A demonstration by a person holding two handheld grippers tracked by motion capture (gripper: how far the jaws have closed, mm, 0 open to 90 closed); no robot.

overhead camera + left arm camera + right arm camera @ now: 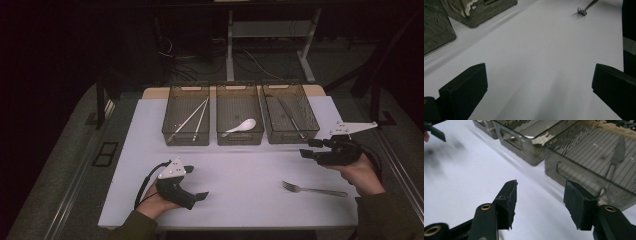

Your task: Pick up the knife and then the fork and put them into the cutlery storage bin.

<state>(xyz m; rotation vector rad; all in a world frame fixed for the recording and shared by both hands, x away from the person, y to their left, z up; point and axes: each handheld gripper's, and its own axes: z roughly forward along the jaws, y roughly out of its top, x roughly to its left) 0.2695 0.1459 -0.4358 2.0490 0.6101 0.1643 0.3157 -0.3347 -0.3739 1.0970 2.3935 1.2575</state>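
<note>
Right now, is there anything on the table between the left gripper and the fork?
No. In the high view, only bare white tabletop lies between the left gripper and the fork. The left gripper view shows the same bare stretch.

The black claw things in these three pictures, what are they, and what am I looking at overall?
They are hand-held grippers with two jaws; a person holds one in each hand. The high view looks down on a white table. The left gripper rests low near the table's front edge; the right gripper hangs near the right-hand bin. The other two pictures come from cameras riding on each gripper, looking along its jaws. Both grippers are open and hold nothing. Three bins stand in a row: chopsticks in the left one, a white spoon in the middle, a knife in the right. A fork lies loose on the table.
</note>
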